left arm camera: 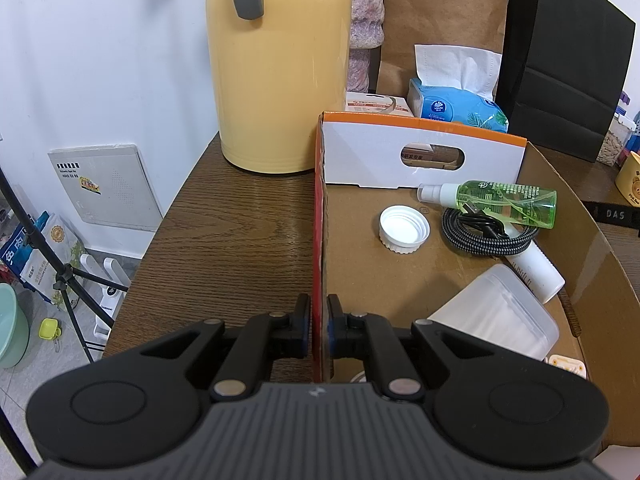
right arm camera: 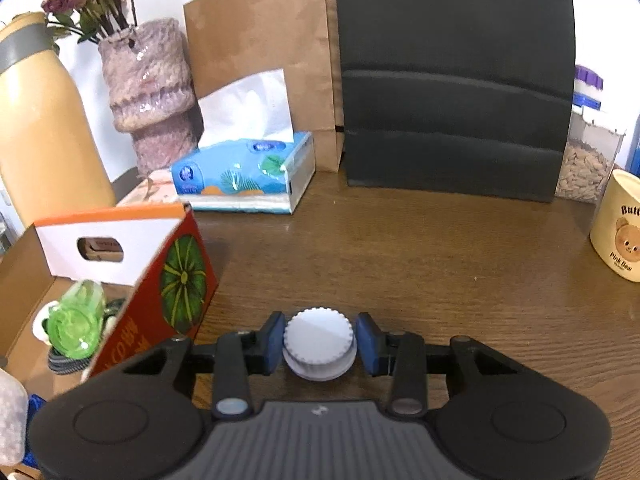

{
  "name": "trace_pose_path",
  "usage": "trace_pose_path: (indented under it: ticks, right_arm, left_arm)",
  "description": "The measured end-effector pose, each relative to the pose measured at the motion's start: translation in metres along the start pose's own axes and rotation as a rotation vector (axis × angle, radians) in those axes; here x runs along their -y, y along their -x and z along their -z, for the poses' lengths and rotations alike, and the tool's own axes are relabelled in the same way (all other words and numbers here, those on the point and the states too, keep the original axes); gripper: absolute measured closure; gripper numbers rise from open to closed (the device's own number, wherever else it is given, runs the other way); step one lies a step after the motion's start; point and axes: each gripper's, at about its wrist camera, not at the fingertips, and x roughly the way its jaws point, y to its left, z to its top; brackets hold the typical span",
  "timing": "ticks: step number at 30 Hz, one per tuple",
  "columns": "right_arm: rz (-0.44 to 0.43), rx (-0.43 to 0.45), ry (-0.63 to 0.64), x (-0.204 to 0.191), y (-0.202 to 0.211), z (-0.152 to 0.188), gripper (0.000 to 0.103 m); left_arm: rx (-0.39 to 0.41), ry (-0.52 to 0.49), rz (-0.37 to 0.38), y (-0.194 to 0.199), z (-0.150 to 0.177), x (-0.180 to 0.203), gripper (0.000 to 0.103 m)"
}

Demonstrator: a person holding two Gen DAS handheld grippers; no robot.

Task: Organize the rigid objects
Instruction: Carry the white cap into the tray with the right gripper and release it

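Crowding wooden table (right arm camera: 440, 248): paper bags (right arm camera: 260, 40); thermos (left arm camera: 280, 68).

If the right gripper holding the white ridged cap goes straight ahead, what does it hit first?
Probably the black paper bag across bare wooden table; the right gripper points there, though depth is unclear.

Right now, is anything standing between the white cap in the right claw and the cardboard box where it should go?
Only the box's own wall. The white cap sits between the right claw's fingers over bare table, and the cardboard box is to its left, its red printed side wall rising between them.
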Motion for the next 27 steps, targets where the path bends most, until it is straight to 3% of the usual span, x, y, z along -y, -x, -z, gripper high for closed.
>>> trace_pose_path:
  ticks: [9, 18, 27]
  right_arm:
    - [-0.069, 0.107, 0.034, -0.018, 0.033, -0.013, 0.065]
    - [-0.204, 0.224, 0.142, -0.063, 0.081, -0.02, 0.065]
    - [-0.341, 0.204, 0.293, -0.12, 0.093, -0.007, 0.065]
  left_arm:
    - [0.0, 0.0, 0.0, 0.0, 0.0, 0.0, 0.094]
    - [0.0, 0.0, 0.0, 0.0, 0.0, 0.0, 0.094]
    - [0.0, -0.001, 0.0, 0.0, 0.0, 0.0, 0.094]
